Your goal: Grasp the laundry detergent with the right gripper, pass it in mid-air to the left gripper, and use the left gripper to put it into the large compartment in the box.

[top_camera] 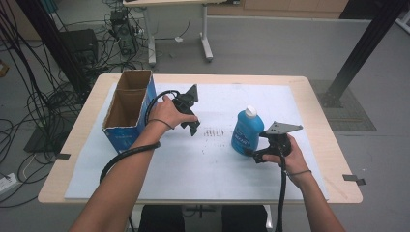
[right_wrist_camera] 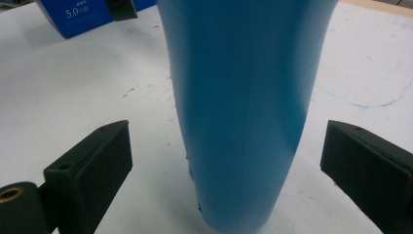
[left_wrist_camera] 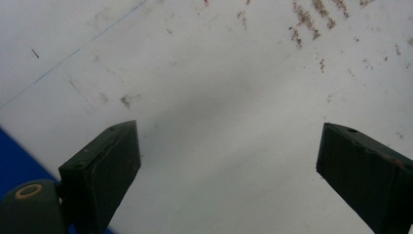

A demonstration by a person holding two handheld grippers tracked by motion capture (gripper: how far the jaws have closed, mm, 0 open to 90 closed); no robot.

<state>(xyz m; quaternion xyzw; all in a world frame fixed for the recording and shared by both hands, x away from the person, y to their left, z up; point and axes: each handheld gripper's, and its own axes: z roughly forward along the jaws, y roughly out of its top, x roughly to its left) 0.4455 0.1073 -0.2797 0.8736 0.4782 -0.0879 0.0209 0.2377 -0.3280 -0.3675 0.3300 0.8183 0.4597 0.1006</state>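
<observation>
In the high view, the blue bottle (top_camera: pixel 247 132) with its white cap stands upright on the white sheet of the worktop (top_camera: pixel 319 145), the right hand-held gripper (top_camera: pixel 258 155) just beside its base; the left hand-held gripper (top_camera: pixel 192 127) hovers near the open cardboard box (top_camera: pixel 129 110). The left gripper view shows that hand-held gripper (left_wrist_camera: pixel 226 161) spread wide over bare sheet, holding nothing. In the right gripper view, the bottle (right_wrist_camera: pixel 243 107) sits between the parted jaws of the right hand-held gripper (right_wrist_camera: pixel 226 161), untouched; best to centre it and close low on the body, squarely.
</observation>
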